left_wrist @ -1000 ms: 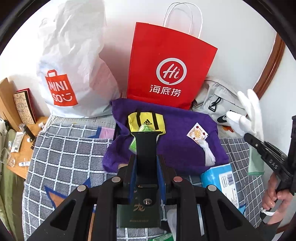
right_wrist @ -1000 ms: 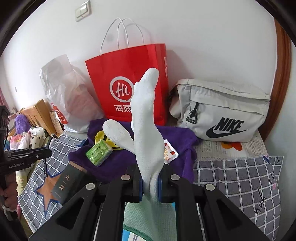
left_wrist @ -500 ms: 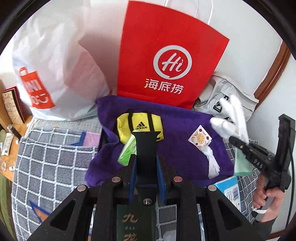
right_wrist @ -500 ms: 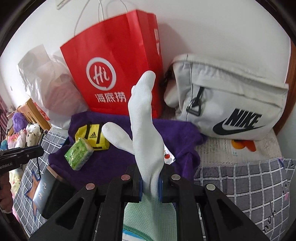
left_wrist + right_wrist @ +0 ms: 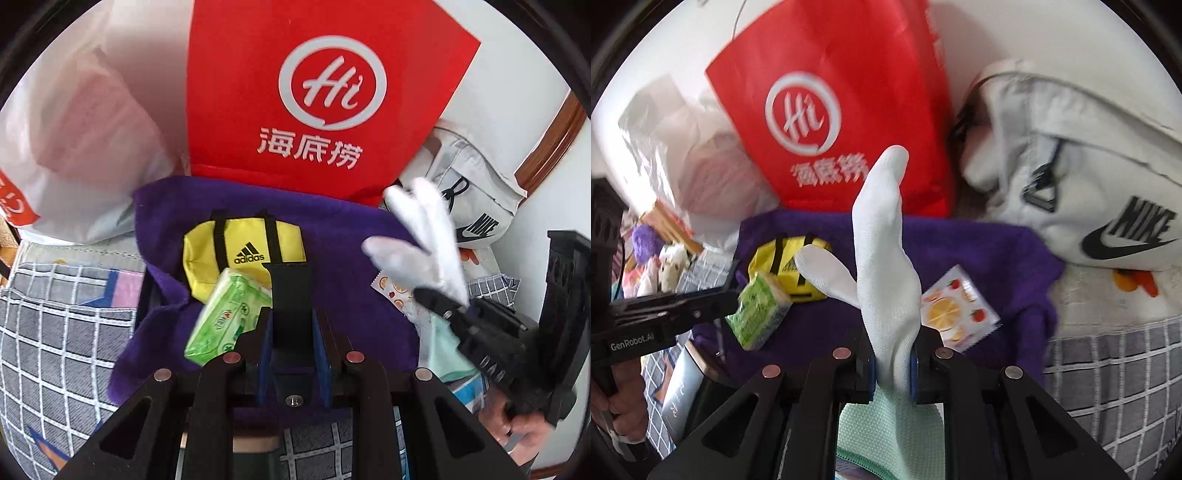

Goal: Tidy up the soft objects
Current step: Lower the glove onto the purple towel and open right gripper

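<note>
The right claw [image 5: 892, 373] pinches a white glove [image 5: 886, 266] above the purple towel [image 5: 979, 251] while the left claw [image 5: 291, 332] grips a dark box, so both, I judge, remain unplaced.

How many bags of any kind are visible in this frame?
4. A white plastic bag at back left, a red paper bag at centre against the wall, a grey Nike bag at right, and a small yellow Adidas bag on the purple towel. Others may be hidden.

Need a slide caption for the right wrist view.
Right gripper clamps a white glove above a purple towel, red paper bag behind.
</note>
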A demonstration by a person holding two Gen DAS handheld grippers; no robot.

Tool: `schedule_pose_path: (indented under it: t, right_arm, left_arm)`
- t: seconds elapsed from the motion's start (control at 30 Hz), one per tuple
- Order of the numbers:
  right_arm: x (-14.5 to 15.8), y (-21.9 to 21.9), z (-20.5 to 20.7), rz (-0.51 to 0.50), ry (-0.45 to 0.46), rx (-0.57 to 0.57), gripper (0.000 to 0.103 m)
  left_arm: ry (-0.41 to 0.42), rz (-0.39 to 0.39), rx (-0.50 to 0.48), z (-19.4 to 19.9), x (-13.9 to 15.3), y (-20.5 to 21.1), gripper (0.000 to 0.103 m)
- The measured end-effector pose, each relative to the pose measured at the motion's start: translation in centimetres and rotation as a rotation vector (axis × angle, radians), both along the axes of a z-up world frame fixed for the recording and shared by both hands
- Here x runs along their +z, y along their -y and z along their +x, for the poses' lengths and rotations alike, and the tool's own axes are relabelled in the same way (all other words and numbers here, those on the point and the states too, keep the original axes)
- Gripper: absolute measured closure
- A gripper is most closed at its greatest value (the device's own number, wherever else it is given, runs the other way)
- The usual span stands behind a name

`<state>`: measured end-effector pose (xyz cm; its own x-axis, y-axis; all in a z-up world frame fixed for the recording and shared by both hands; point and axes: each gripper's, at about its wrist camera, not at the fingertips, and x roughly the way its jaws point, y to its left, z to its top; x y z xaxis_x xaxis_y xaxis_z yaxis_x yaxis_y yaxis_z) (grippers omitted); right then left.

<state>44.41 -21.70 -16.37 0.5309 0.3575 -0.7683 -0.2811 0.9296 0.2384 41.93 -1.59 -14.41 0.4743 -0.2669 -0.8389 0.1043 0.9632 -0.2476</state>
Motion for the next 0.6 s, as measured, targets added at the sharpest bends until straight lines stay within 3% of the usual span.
schedule_pose_path:
  t: [0.13, 0.37, 0.6]
  right_arm:
    - [-1.0, -1.3, 0.3, -0.041, -0.044, 0.041, 0.089]
    - [-2.6, -0.6, 1.5, -0.005, -0.127, 0.011, 0.088]
    - [-2.5, -0.3, 1.7, 0.028, -0.120, -0.014, 0.088]
  left_arm:
    - [-0.024, -0.010, -0.001, 0.7, -1.2, 0.0, 0.083]
    - [-0.057, -0.008, -0.010, 1.5, -2.5, 0.0, 0.083]
    - [-0.081, -0.002, -0.019, 1.9, -3.3, 0.2, 0.083]
